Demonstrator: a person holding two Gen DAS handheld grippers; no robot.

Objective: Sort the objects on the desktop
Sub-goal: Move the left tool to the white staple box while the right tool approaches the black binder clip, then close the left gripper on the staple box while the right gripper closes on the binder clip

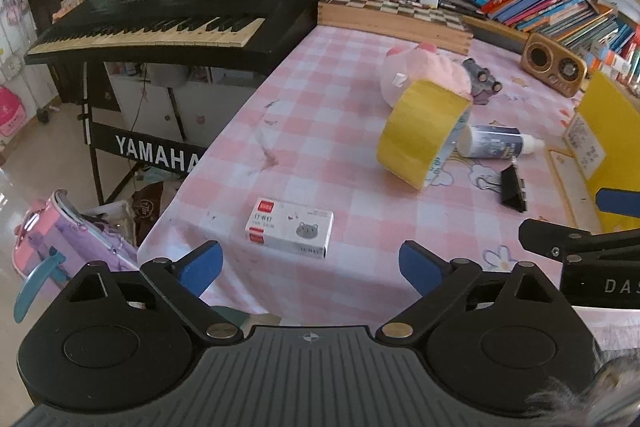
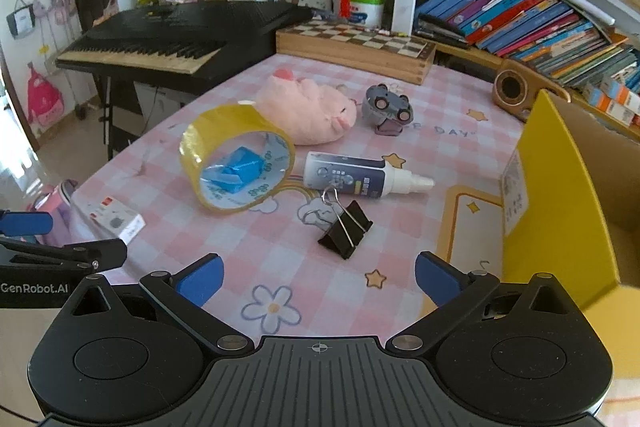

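The left hand-held gripper stands wide open with nothing between its blue pads, and the right hand-held gripper is likewise spread wide and empty. In the left wrist view a small white rectangular staple box with a grey cat print lies flat just beyond the left one, its long axis running from 9 to 3 o'clock.

In the right wrist view a black metal binder clip lies at 12 o'clock, its wire handles pointing to 11 o'clock. Beyond it a white spray bottle with a dark label lies on its side, nozzle toward 3 o'clock. A roll of yellow packing tape leans tilted at 10 o'clock, its open core facing the camera. Behind it lie a pink plush toy and a small grey toy car.

The surface wears a pink-and-white checked cloth. A yellow cardboard box stands at 2 o'clock, a black electric keyboard at 10 o'clock, and shelves of books line the far wall.
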